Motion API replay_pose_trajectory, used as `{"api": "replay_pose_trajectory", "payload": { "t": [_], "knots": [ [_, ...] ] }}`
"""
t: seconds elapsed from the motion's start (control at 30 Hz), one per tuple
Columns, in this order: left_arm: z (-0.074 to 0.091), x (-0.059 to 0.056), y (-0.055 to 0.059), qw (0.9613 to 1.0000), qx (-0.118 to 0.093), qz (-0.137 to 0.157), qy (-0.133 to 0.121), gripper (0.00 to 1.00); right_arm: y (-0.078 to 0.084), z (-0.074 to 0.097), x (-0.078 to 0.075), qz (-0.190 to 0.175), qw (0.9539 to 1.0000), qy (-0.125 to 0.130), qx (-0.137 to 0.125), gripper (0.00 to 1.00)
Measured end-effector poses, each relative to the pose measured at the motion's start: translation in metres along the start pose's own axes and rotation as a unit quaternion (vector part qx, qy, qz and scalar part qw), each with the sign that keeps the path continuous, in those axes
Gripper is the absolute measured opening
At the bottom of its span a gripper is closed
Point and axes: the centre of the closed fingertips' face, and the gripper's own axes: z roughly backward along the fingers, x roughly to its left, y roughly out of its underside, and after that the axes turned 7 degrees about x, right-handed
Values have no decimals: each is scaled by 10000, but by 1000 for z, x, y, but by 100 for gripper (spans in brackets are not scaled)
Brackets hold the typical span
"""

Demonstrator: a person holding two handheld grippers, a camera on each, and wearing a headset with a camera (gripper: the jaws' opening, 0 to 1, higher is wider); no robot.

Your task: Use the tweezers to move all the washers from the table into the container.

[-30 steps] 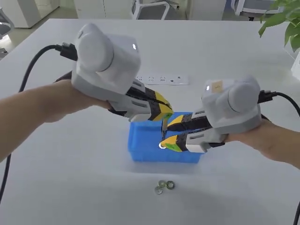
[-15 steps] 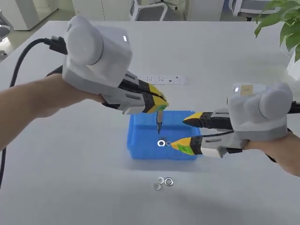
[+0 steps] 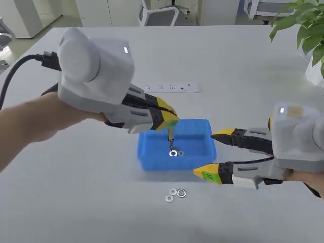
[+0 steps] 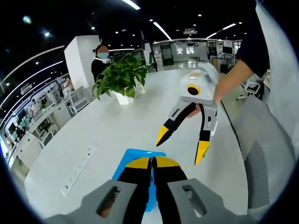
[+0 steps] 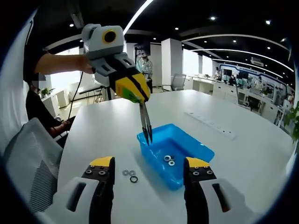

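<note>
White table (image 3: 76, 202) runs across your whole work area. A potted plant (image 3: 304, 25) stands at its far right corner.

Your left gripper (image 3: 171, 120) hangs above the far-left part of the container, with the nose tipped down. Its jaws are pressed together with no gap, clamping the tweezers by their upper end. The right gripper view catches it (image 5: 135, 93) from the front, showing the same clamp.

Your right gripper (image 3: 208, 153) is low, just right of the container's near-right corner. Its jaws are spread wide with nothing between them. The left gripper view (image 4: 181, 148) confirms the spread.

The blue container (image 3: 152, 164) is a shallow open tray sitting mid-table, just past your grippers. A white power strip (image 3: 167, 87) lies flat on the table well beyond it.

The tweezers (image 3: 170, 136) hang near vertical from the left jaws, points down inside the container's outline. In the right gripper view the tweezers (image 5: 145, 121) end above the tray's left rim, and the tips look bare.

Two washers in the container (image 3: 177, 153) lie on its floor, close together and just below the tweezer tips. You cannot tell whether the tips touch them.

Three washers on the table (image 3: 174, 194) sit in a tight cluster, just in front of the container's near wall.
</note>
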Motion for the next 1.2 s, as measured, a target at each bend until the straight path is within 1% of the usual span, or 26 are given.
{"api": "replay_pose_trajectory", "payload": {
  "t": [0.13,0.2,0.3,0.37,0.43,0.5,0.53,0.6,0.67,0.7,0.73,0.77,0.8,0.87,0.97,1.03,1.1,1.13,1.2],
  "knots": [
    [1,-11,2,10000,-1,23,15,5,6,4,15,-37,9999,-101,3,66],
    [2,-15,3,10000,0,45,9,5,12,7,21,80,9998,-137,102,67],
    [5,-25,6,9998,-63,168,-8,5,17,14,25,97,9998,-158,105,70],
    [6,-31,8,9998,-64,200,-17,5,21,18,28,65,9998,-181,107,74],
    [7,-35,9,9997,-68,223,-34,5,27,22,31,89,9996,-195,181,75],
    [7,-40,10,9995,-130,266,-72,5,33,24,35,159,9993,-205,278,76],
    [6,-45,12,9995,-131,261,-83,5,35,26,36,174,9992,-177,311,76],
    [4,-49,17,9994,-89,303,-110,5,36,28,39,128,9994,-162,286,78],
    [3,-51,22,9990,-48,428,-150,5,37,29,43,50,9996,-162,234,81],
    [3,-49,25,9987,-23,443,-243,5,40,30,46,52,9995,-176,249,83],
    [4,-49,26,9984,-18,496,-264,5,43,30,48,100,9993,-188,306,85],
    [4,-50,27,9982,-47,539,-258,5,51,29,51,218,9984,-210,471,86],
    [4,-52,26,9980,-84,565,-255,5,54,29,54,233,9981,-238,513,86],
    [3,-55,28,9981,-71,562,-245,5,58,28,59,229,9979,-278,541,87],
    [1,-61,34,9984,19,521,-209,5,65,27,66,260,9972,-336,616,90],
    [2,-63,36,9984,-5,521,-216,5,68,27,69,264,9969,-344,659,93],
    [3,-64,36,9983,-37,526,-241,5,69,27,71,249,9968,-370,662,97],
    [4,-64,36,9985,-54,471,-283,5,69,27,72,241,9968,-387,653,98],
    [4,-62,37,9982,-31,462,-375,5,66,27,75,220,9970,-421,605,100]
  ]
}}
